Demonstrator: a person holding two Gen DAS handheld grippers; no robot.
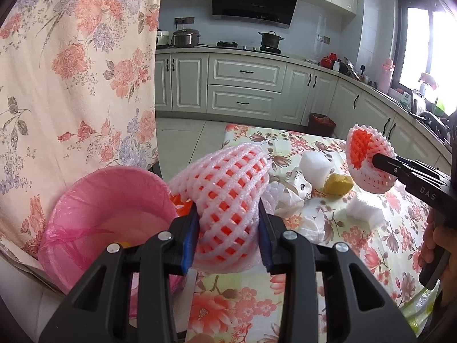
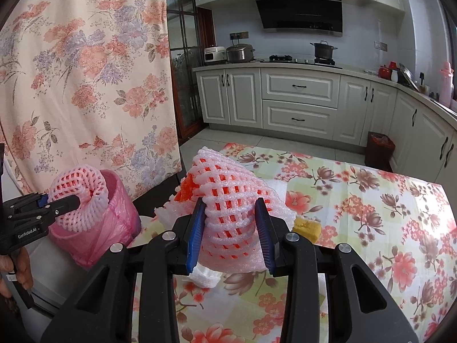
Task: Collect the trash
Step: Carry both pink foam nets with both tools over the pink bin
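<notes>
Left to right: one pink bag-lined trash bin (image 1: pixel 114 200) at the table's left edge. Left gripper (image 1: pixel 228 223) clamped on one pink-and-orange foam mesh fruit sleeve (image 1: pixel 228 188), held above the floral tablecloth (image 1: pixel 371 243) beside the bin. On the cloth: two white foam blocks (image 1: pixel 317 165), one yellow sponge-like chunk (image 1: pixel 338 184), some crumpled white wrapping (image 1: pixel 288 197). Right gripper (image 2: pixel 231 228) clamped on a second mesh sleeve (image 2: pixel 228 200), lifted off the table.
</notes>
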